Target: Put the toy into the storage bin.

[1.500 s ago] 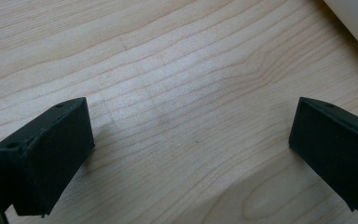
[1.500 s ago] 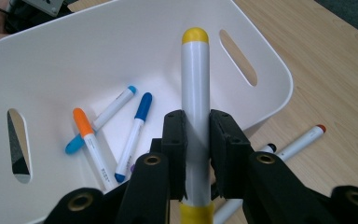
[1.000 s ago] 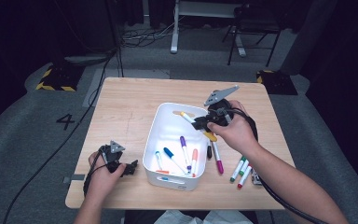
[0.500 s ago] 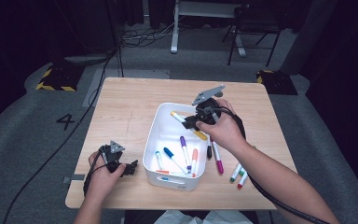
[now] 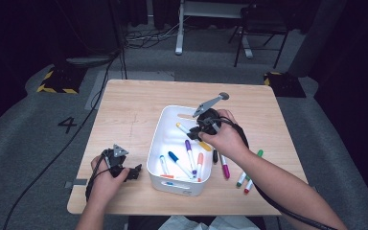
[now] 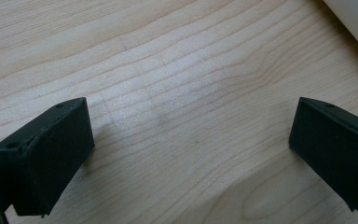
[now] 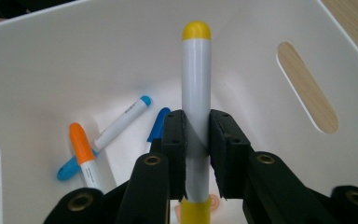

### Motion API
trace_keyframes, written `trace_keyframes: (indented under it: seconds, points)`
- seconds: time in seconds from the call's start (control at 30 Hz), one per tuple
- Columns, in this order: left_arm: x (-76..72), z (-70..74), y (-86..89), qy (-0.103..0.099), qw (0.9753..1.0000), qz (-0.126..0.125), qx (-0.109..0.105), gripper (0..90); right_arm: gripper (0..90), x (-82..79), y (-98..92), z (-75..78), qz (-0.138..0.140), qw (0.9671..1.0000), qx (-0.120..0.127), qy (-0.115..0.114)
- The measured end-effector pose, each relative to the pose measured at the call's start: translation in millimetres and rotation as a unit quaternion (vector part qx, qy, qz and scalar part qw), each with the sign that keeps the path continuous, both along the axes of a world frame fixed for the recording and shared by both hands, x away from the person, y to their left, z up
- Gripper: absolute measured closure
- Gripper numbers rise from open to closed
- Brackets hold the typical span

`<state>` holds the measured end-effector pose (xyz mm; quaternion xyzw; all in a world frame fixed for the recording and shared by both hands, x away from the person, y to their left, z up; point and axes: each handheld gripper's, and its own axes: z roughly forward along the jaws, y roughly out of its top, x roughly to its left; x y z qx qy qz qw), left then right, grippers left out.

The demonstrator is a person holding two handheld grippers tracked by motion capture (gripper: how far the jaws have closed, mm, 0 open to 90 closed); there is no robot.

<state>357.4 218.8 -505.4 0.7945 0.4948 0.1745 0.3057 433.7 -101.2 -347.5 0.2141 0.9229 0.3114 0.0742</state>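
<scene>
One yellow marker (image 7: 196,93) clamped, right tool (image 7: 196,135)

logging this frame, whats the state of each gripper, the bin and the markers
right gripper: shut on yellow marker, held over the bin
left gripper: open, holding nothing, low over the table
bin: upright, holding several markers
purple marker: lying in bin
pink marker: lying on table right of bin

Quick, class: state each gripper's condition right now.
Left gripper: open, holding nothing, jaws wide apart above the table.
Right gripper: closed on the yellow marker, over the white bin.
</scene>
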Motion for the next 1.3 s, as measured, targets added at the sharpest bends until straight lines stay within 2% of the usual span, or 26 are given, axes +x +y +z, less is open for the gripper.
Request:
trace_keyframes:
  seconds: [0.17,0.23,0.33,0.47,0.5,0.57,0.6,0.63,0.67,0.7,0.73,0.97,1.07,1.17,1.3]
  points:
    - [0.0,0.0,0.0,0.0,1.0,0.0,0.0,0.1,76.4,1.3,1.5,-7.5,0.007,0.9999,-0.013,-0.001]
    - [0.0,0.0,0.0,0.0,1.0,0.0,0.0,0.1,76.4,3.0,2.7,-11.6,0.016,0.9997,-0.016,-0.008]
    - [-0.1,0.0,-0.1,0.001,1.0,0.0,-0.001,0.1,76.4,2.7,6.9,-18.9,0.018,0.9993,-0.033,0.003]
    - [0.0,-0.2,-0.1,0.0,1.0,0.0,-0.001,0.1,76.5,2.2,15.3,-29.0,0.024,0.9978,-0.061,0.006]
    - [-0.1,-0.1,-0.1,0.001,1.0,-0.001,-0.001,0.1,89.8,1.8,18.1,-32.2,0.027,0.9971,-0.07,0.008]
    - [0.0,0.0,0.0,0.0,1.0,0.0,0.0,0.1,77.5,3.0,23.3,-41.4,0.04,0.9932,-0.098,0.048]
    - [0.0,0.0,0.1,0.0,1.0,0.0,0.0,0.1,71.8,1.7,25.7,-44.5,0.039,0.9923,-0.104,0.055]
    - [0.0,-0.1,-0.1,0.0,1.0,0.0,-0.001,0.1,61.4,-1.3,27.9,-44.8,0.04,0.9929,-0.105,0.039]
    - [0.0,0.0,0.0,0.0,1.0,0.0,-0.001,0.1,55.6,-4.2,29.4,-43.4,0.033,0.9942,-0.099,0.025]
    - [0.0,0.0,0.0,0.0,1.0,0.0,0.0,0.1,58.8,-6.9,29.4,-40.5,0.031,0.9945,-0.096,0.028]
    - [0.0,0.0,0.0,0.0,1.0,0.0,0.0,0.1,58.8,-7.4,28.8,-37.9,0.04,0.9955,-0.083,0.024]
    - [0.0,0.0,0.0,0.0,1.0,0.0,-0.001,0.1,51.5,-12.6,16.8,-14.9,0.035,0.9988,-0.034,0.008]
    - [0.1,-0.1,-0.1,0.001,1.0,0.0,-0.001,0.1,50.2,-13.2,8.0,-7.1,0.028,0.9995,-0.014,0.005]
    - [0.5,-0.1,-0.4,0.001,1.0,0.001,-0.002,0.1,50.2,-14.6,-3.3,2.0,0.01,0.9999,-0.003,0.014]
    - [0.6,-0.1,-0.4,0.001,1.0,0.001,-0.002,0.1,50.4,-14.6,-20.8,13.1,-0.007,0.9998,0.01,0.014]
